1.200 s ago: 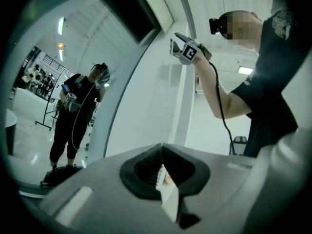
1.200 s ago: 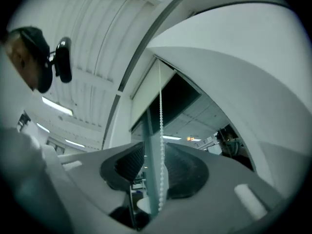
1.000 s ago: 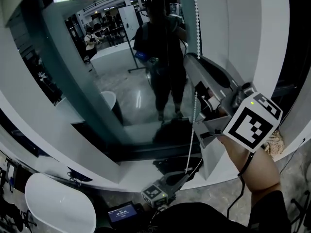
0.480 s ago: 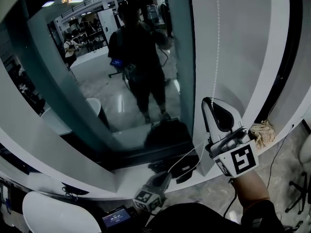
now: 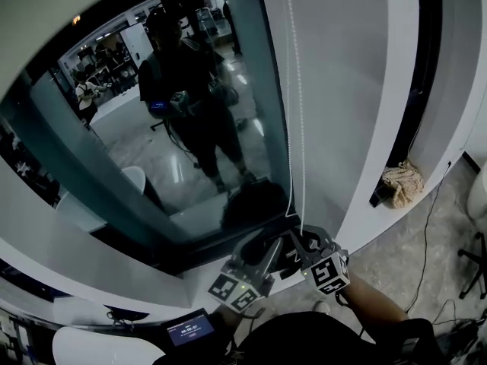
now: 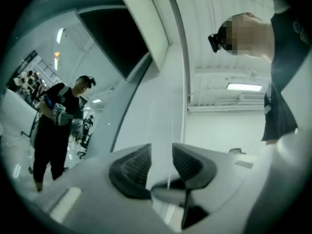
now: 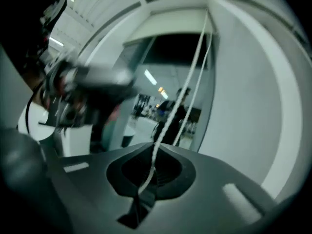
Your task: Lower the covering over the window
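Note:
A white bead cord (image 5: 293,90) hangs in two strands down the pale wall beside the window glass (image 5: 190,128). My right gripper (image 5: 304,243) is low by the sill and shut on the cord (image 7: 168,116), which runs up from its jaws (image 7: 151,152) toward the blind's pale lower edge (image 7: 175,21) at the window's top. My left gripper (image 5: 266,251) sits just left of it. Its jaws (image 6: 162,155) have just been opening and stand apart, with a thin strand of cord (image 6: 167,182) in the gap, untouched by the pads.
The glass reflects a person (image 5: 183,90) holding both grippers. A crumpled rag (image 5: 401,182) lies by the dark gap at the right, and a thin cable (image 5: 426,234) trails over the floor. A small lit screen (image 5: 190,329) and a white round seat (image 5: 99,348) are below.
My right gripper has come down from high on the cord to just above the sill, shut on the cord. The left gripper has risen beside it and opened.

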### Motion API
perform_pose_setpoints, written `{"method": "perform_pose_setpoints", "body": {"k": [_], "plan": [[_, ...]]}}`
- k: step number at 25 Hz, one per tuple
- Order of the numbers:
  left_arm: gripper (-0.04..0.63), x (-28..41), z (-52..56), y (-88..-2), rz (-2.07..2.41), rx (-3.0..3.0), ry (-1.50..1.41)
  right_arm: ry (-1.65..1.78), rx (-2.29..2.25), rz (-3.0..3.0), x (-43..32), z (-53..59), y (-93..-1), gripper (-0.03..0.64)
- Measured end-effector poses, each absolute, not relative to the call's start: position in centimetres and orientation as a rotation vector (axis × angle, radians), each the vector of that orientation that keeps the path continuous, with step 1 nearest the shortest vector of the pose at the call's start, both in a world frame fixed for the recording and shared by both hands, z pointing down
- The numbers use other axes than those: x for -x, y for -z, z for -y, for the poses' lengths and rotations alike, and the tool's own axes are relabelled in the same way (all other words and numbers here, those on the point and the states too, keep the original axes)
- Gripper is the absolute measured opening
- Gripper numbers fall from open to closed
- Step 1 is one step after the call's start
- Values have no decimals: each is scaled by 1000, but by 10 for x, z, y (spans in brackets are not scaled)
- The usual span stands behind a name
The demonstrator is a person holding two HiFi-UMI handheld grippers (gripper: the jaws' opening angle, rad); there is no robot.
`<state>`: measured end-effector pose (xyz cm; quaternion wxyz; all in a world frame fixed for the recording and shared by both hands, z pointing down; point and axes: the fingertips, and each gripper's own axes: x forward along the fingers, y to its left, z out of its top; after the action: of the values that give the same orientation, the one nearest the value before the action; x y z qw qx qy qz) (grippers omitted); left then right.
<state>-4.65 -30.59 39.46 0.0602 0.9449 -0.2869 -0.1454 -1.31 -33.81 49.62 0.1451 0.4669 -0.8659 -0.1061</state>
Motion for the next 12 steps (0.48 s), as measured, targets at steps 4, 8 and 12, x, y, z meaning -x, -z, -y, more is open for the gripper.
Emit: {"method": "perform_pose_setpoints", "body": {"k": [4,8,12], "plan": [[138,4,311,-356,737,-2916,539,232,-1141,2415,30,296,-594,3],[149,-25,316,-307,688,-3025,634,101,-1104,2473,30,279,-611,3],[146,-38,318,-277,644,-3076,686,62,-1102,2497,26,280,-607,3]]}}
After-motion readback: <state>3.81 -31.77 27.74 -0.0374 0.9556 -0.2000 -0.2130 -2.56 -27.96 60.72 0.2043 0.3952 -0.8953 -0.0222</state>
